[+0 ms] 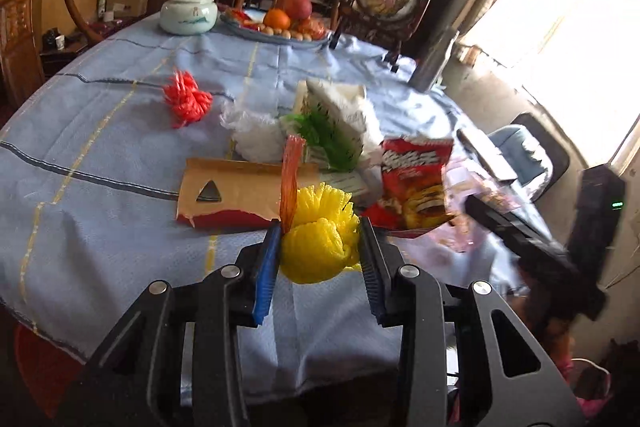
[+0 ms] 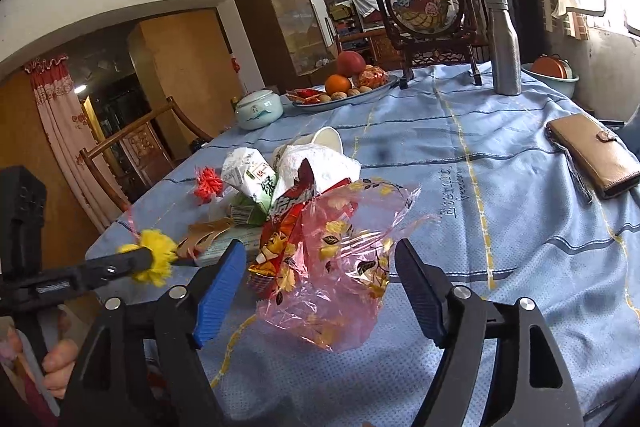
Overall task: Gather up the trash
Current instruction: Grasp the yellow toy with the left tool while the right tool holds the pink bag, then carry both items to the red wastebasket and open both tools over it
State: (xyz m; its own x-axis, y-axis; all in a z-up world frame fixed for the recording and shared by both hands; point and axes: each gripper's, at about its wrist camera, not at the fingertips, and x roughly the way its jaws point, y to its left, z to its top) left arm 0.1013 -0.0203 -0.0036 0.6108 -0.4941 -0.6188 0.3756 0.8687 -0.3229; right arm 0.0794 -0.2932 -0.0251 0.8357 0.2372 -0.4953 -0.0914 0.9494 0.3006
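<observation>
The left gripper [image 1: 320, 247] had its fingers apart on both sides of a yellow foam net [image 1: 318, 247], which lay near the front edge of the table [image 1: 100, 147]. I could not tell if the pads touched it. The right gripper [image 2: 320, 279] was wide open around a pink plastic wrapper [image 2: 340, 259]. Behind them, toward the middle of the table, lay a red snack bag [image 1: 416, 183], a torn cardboard piece [image 1: 240, 191], a milk carton [image 2: 250, 179] and a red foam net [image 1: 186, 99]

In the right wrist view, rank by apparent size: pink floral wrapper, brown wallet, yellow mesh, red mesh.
1. pink floral wrapper, though it lies nearest the camera.
2. brown wallet.
3. yellow mesh, partly hidden by the left gripper.
4. red mesh, farther off, so unsure.
</observation>
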